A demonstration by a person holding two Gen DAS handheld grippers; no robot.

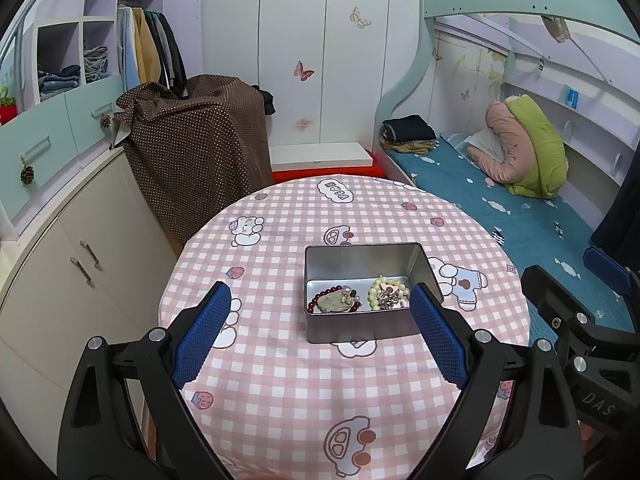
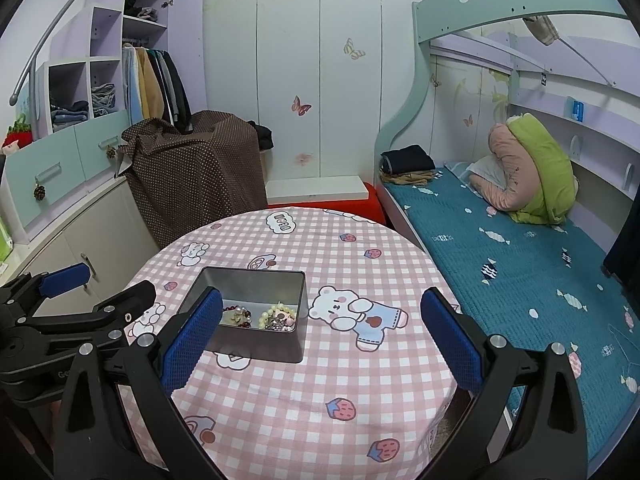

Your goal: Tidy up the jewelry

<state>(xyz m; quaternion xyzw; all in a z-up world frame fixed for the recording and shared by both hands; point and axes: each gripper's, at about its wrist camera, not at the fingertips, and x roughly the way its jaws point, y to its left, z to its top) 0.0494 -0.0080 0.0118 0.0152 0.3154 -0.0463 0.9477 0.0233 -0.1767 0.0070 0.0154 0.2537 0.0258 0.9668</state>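
An open silver metal tin stands on the round table with the pink checked cloth. Inside lie a dark red bead bracelet with a pale pendant, and a cream pearl bracelet around small silver pieces. My left gripper is open and empty, held above the table just in front of the tin. The tin also shows in the right wrist view with the jewelry in it. My right gripper is open and empty, to the right of the tin. The left gripper shows there at the left.
A bed with a blue cover runs along the table's right side. A brown dotted cloth covers a stand behind the table. White cabinets stand to the left. The right gripper shows at the left view's right edge.
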